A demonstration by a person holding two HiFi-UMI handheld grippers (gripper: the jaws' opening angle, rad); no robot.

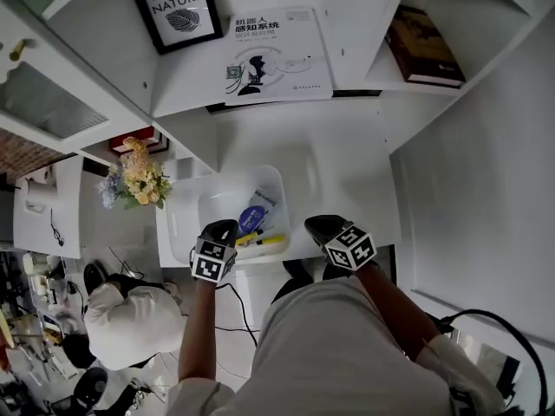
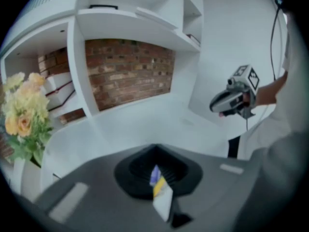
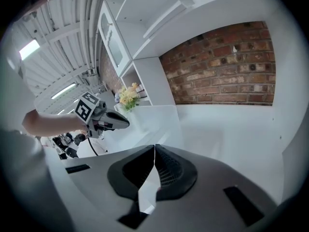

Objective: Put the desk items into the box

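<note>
A translucent plastic box sits on the white desk near its front edge. Inside lie a blue-and-white item and a yellow pen. My left gripper hovers over the box's front left corner with its jaws shut. Through the thin slit between its jaws only a sliver of purple, yellow and white shows. Off the box's front right corner, above the desk edge, my right gripper is shut too, its tips meeting with nothing between them. Each gripper shows in the other's view: the right gripper, the left gripper.
A vase of yellow flowers stands left of the box. White shelves above hold a framed print, a white book and a brown book. A brick wall backs the desk. A person in white sits below left.
</note>
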